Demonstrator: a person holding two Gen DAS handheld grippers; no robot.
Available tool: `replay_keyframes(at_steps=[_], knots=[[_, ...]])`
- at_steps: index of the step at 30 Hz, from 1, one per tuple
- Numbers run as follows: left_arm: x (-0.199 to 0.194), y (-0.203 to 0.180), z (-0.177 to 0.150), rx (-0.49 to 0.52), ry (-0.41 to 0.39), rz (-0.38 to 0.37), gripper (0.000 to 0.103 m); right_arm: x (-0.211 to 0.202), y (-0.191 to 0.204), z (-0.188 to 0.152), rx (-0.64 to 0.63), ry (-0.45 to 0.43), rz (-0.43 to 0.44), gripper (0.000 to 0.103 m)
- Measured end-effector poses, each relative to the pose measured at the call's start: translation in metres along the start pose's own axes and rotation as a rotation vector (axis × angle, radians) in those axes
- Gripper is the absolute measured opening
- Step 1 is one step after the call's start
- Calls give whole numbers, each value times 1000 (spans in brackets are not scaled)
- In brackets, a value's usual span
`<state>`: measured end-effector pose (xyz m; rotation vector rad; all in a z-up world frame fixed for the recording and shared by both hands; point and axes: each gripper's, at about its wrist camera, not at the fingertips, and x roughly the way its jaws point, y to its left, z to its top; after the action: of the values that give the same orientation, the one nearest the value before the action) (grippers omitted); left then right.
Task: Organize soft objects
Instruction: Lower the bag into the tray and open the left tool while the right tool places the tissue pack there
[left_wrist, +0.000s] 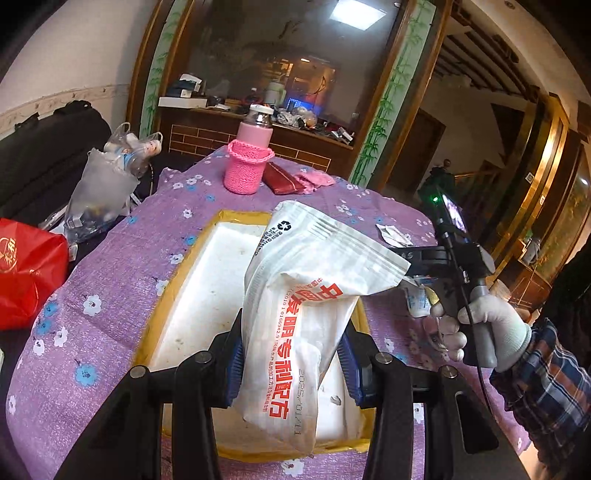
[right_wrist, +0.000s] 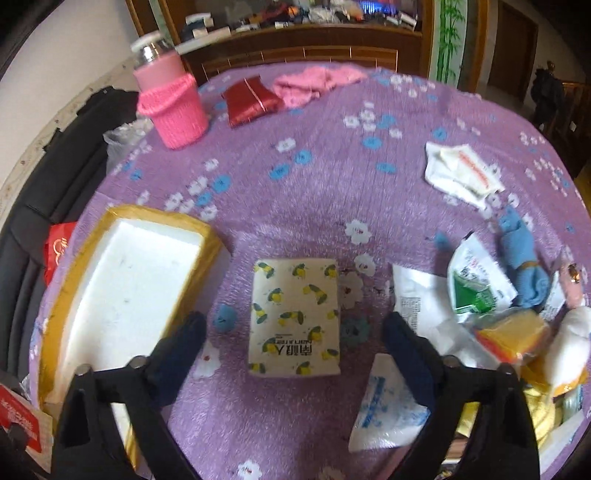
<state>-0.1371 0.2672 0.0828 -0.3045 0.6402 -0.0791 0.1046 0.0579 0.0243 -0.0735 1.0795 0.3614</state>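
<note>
The left gripper (left_wrist: 291, 363) is clenched on a white pouch (left_wrist: 310, 295), its blue pads pressing the lower half of the bag from both sides. The pouch hangs tilted, its sealed top leaning toward 1 o'clock, directly above the white foam box (left_wrist: 207, 291) with the yellow-taped rim. Beyond the box, at 12 o'clock, stand a pink bottle (left_wrist: 255, 129) in a knitted pink sleeve (left_wrist: 245, 168), a red pouch (left_wrist: 282, 179) and a pink cloth (left_wrist: 316, 179) on the purple flowered tablecloth (left_wrist: 110, 258). At 3 o'clock a gloved hand (left_wrist: 487, 328) grips the other tool's handle.

The right gripper (right_wrist: 293, 328) is spread wide with nothing between its fingers, poised over a tissue pack (right_wrist: 295, 317) printed with lemons. The foam box (right_wrist: 122, 284) lies at 9 o'clock of that pack; a heap of small packets and a blue cloth (right_wrist: 521, 266) lie at 3 o'clock.

The step in hand looks like dropping the pouch into the box. The next move calls for lowering it inside the rim and letting go; the right tool seems lined up to close on the tissue pack afterward.

The pouch carries large red Chinese characters, a recycling mark near its top, and a stamped date too faint to read surely. The tissue pack bears small upside-down print that I cannot read surely.
</note>
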Motion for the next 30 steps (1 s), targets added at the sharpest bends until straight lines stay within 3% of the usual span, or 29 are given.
replay_keyframes(at_steps=[3, 4, 12, 16, 20, 23, 27, 30], knots=[[4, 1, -1, -7, 10, -6, 47, 16, 3, 1, -2, 37, 2, 56], [6, 0, -1, -7, 13, -6, 47, 18, 3, -1, 2, 43, 2, 51], [13, -9, 18, 28, 45, -21, 47, -33, -4, -9, 53, -67, 55, 50], [30, -13, 40, 44, 75, -30, 47, -65, 14, -7, 47, -104, 178, 50], [63, -7, 60, 14, 113, -25, 47, -60, 40, -1, 64, -64, 310, 51], [97, 13, 68, -82, 183, -38, 47, -46, 55, 4, 84, -44, 364, 51], [135, 37, 69, -169, 256, -23, 47, -26, 68, 8, 93, -22, 367, 51], [141, 46, 69, -209, 235, -16, 51, -15, 77, 9, 69, -20, 317, 51]])
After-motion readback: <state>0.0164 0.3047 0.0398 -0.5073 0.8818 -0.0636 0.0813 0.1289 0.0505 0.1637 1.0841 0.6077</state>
